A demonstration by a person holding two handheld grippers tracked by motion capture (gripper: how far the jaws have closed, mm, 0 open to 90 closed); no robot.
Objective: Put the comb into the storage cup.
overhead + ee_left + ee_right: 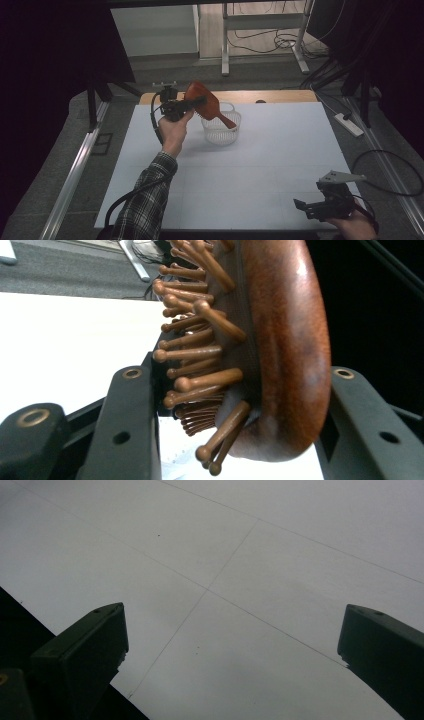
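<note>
You're gripping the hairbrush [202, 101] head in the left hand-held gripper [196, 103], handle dipping into the basket [221, 131]; it's risking tipping the basket. Right hand-held gripper [311, 206] is idling wide.

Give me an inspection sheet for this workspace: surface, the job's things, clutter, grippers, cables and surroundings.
Surface: white table, faint seams.
Job's things: brown hairbrush over the clear basket, handle dipping in.
Clutter: nothing seen.
Grippers: left gripper shut on the brush head; right gripper open, empty, at the near right corner.
Cables: black cable trails from the left gripper; more cables on the floor at right.
Surroundings: dark curtains, grey floor, power strip.
</note>
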